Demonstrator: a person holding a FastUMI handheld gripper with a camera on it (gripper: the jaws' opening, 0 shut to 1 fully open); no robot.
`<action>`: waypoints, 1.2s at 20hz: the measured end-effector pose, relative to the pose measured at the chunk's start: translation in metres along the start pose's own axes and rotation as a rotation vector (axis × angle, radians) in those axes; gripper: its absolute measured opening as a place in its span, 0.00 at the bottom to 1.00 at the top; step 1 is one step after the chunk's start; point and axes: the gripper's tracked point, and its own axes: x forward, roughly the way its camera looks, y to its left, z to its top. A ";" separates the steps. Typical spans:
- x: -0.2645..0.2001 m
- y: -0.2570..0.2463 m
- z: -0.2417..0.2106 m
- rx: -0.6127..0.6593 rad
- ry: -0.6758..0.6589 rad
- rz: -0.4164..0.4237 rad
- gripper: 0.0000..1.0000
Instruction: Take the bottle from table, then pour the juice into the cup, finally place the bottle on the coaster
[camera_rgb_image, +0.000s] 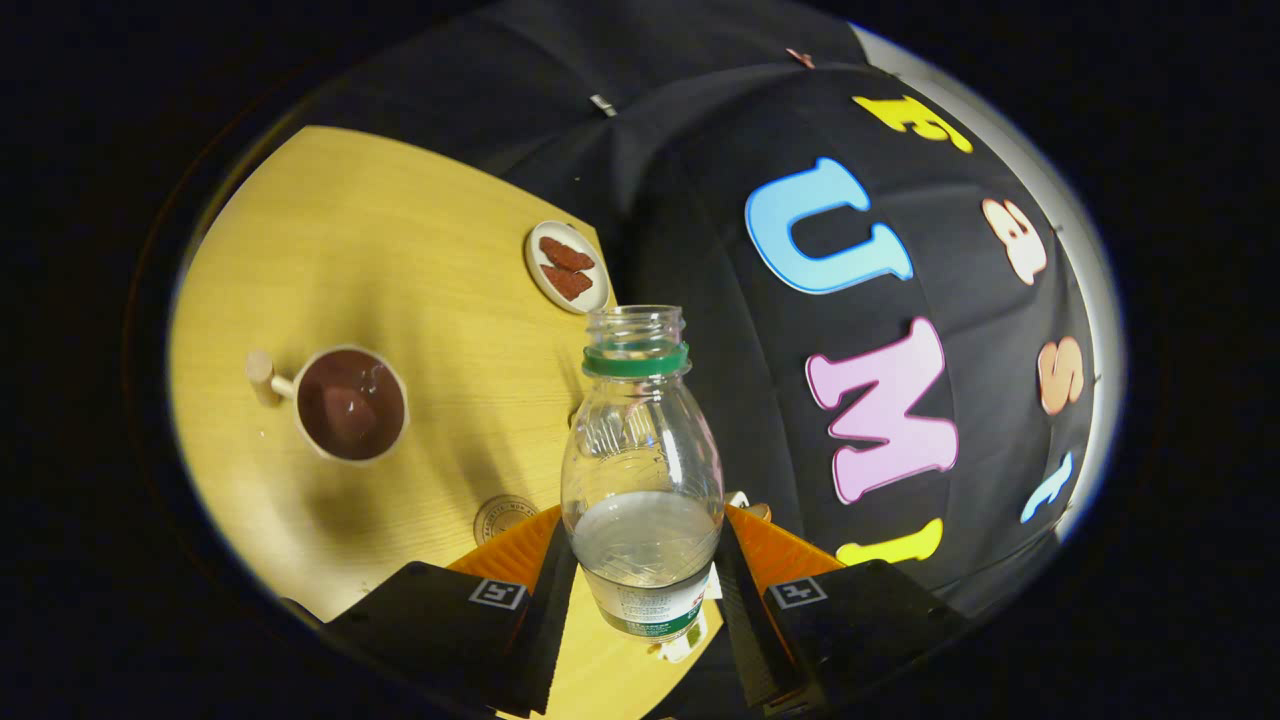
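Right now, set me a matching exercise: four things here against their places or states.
Things:
1. bottle
2. cup
3. small plate
4. coaster

Places or states:
A. at the table's far edge, holding two brown pieces
B. clamped between the gripper fingers, cap off
C. holds dark liquid
D. flat on the table beside a finger

Pairs: 1-B, 2-C, 3-A, 4-D

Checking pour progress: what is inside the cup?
The cup on the table holds dark brownish liquid nearly to the rim; its bottom is covered by it. The gripper grips the uncapped bottle, partly filled with clear liquid.
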 end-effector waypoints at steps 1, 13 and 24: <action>0.000 -0.004 -0.001 0.057 0.005 0.008 0.73; 0.020 -0.010 -0.001 0.796 -0.098 0.095 0.73; 0.079 0.008 -0.057 1.087 -0.191 0.023 0.73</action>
